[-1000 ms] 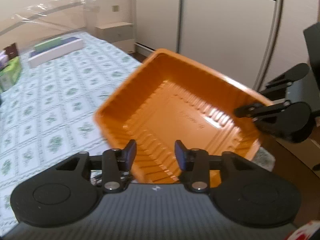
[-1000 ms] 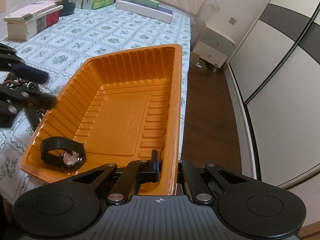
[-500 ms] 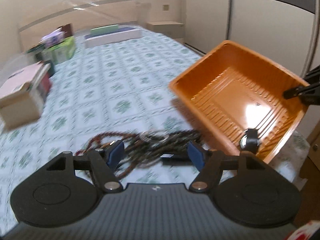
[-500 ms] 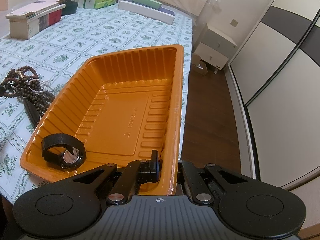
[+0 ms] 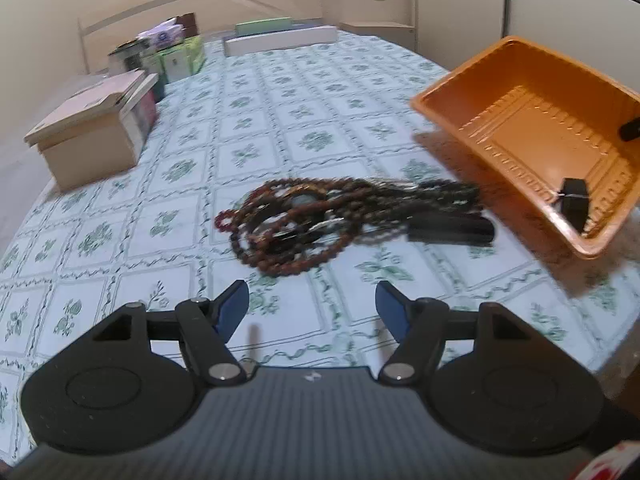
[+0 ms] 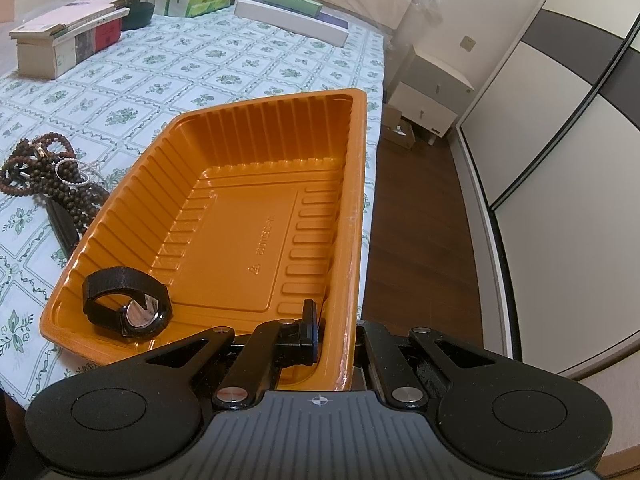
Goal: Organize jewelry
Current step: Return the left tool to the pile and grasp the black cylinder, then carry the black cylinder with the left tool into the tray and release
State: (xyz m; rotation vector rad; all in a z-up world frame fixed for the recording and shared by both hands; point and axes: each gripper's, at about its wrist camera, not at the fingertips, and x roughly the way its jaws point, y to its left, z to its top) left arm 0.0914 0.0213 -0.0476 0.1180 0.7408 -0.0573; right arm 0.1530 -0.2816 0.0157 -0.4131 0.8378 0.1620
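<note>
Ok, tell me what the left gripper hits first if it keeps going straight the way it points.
Probably the tangle of bead necklaces lying on the tablecloth, straight ahead of the open left gripper. Depth is unclear, so it may meet cloth first.

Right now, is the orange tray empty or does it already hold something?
Not empty. The tray holds one black watch in its near left corner; the beads lie outside it on the tablecloth.
</note>
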